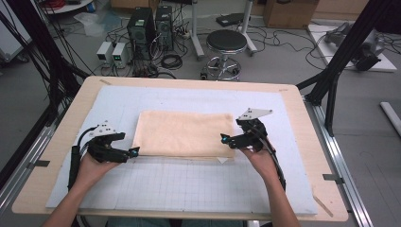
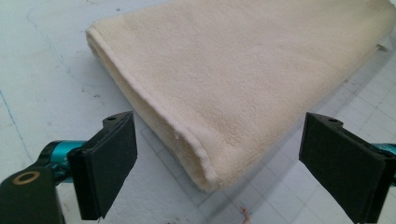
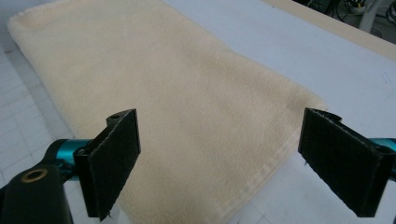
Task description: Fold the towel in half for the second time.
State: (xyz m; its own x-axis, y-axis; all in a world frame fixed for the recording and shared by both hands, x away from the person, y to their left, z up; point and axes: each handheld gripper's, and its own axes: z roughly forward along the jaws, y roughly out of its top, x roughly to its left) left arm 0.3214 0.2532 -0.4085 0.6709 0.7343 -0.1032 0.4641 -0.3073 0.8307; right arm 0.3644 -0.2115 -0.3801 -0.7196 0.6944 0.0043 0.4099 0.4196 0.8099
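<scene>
Towel, soft and cream-colored, lies folded flat in the middle of the high view, on a pale blue mat with thin grid lines. The mat covers most of a wooden table.

Closest to the bottom of the high view are the person's two arms, coming up from the edge. The left hand is at the lower left and holds the left gripper. Its tip sits just beside the towel's near left corner. The right hand is at the lower right and holds the right gripper. Its tip is at the towel's near right corner.

In the left gripper view, the two black jaws stand wide apart at the bottom corners. The towel's folded corner pokes down between them, but the pads do not press on it. The thick folded edge runs up to the upper left.

In the right gripper view, the jaws are wide apart too. The towel lies between and beyond them, and its stitched edge shows near the bottom middle. Nothing is pinched.

Farther back, past the table at the top of the high view, a round black stool stands on the grey floor. Left of it are computer boxes with lots of tangled wires.
</scene>
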